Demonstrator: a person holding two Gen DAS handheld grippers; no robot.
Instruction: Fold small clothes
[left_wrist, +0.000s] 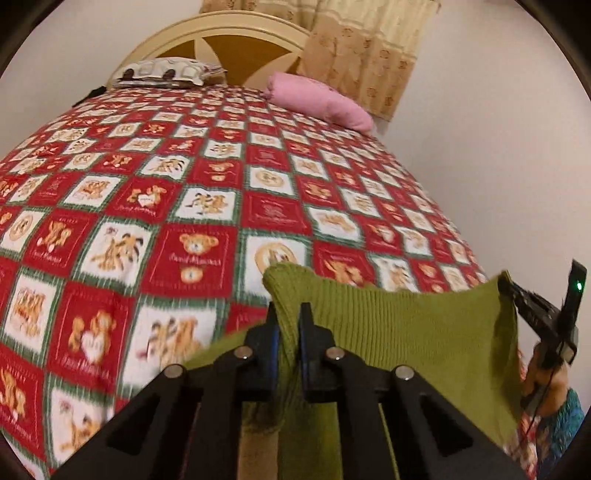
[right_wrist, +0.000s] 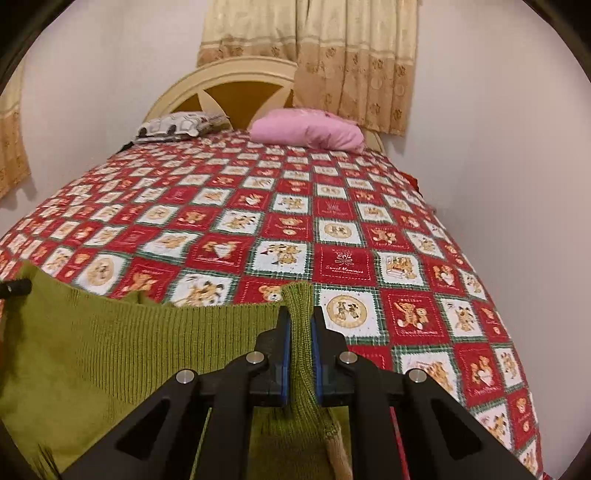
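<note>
Bed (right_wrist: 332, 236) under a red-and-white teddy-bear quilt, headboard (right_wrist: 236, 92) at the far end. Green knit garment (left_wrist: 406, 332) hangs stretched above the bed's near edge. Left gripper (left_wrist: 287, 325) fingers clamp one top corner; right gripper (right_wrist: 300, 332) fingers clamp the other. Pink pillow (right_wrist: 306, 129) and patterned pillow (right_wrist: 177, 123) lie by the headboard.

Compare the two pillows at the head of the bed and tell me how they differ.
The pink pillow is plain, while the patterned pillow is white with dark markings. The pink pillow is plump and rounded; the patterned pillow lies flatter. The pink pillow sits on the curtain side, the patterned one toward the bare wall. Both rest against the headboard.
</note>
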